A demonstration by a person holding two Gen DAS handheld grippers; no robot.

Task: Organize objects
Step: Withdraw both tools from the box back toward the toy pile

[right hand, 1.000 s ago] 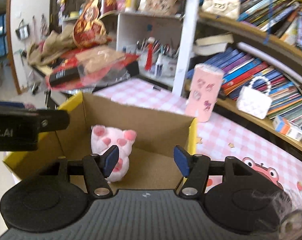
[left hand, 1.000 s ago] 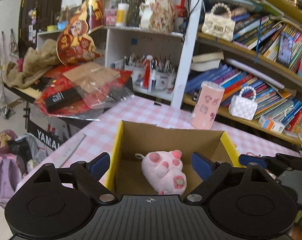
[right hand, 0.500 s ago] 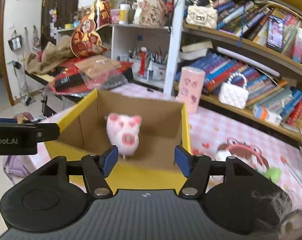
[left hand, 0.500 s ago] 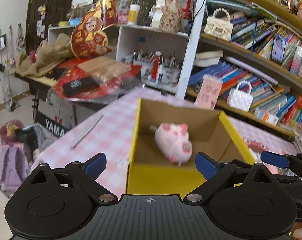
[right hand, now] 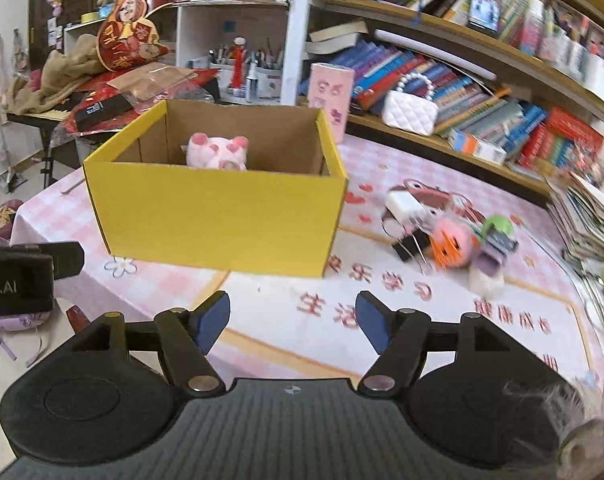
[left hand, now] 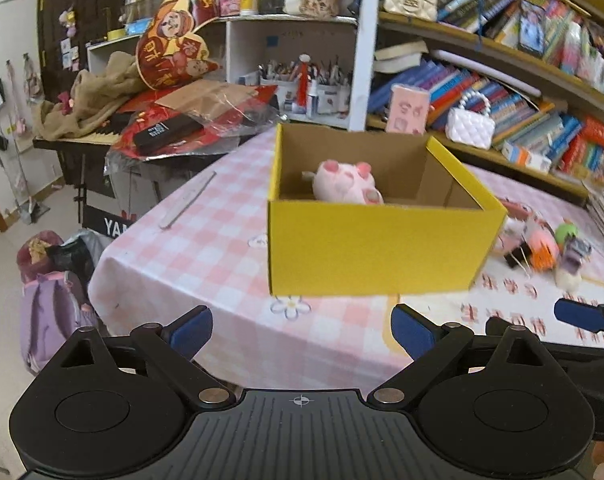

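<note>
A yellow cardboard box stands on the pink checked table; it also shows in the right wrist view. A pink plush pig lies inside it, also seen in the right wrist view. My left gripper is open and empty, near the table's front edge, short of the box. My right gripper is open and empty, in front of the box's right corner. A heap of small toys and a white charger lies on the table to the right of the box.
A pink patterned cylinder and a white quilted handbag stand behind the box by the bookshelf. A ruler lies at the table's left edge. Stacked magazines sit far right. A purple backpack lies on the floor to the left.
Both grippers have pulled back from over the box toward the table's front edge. The box and pig look farther away, and the toy heap has come into view.
</note>
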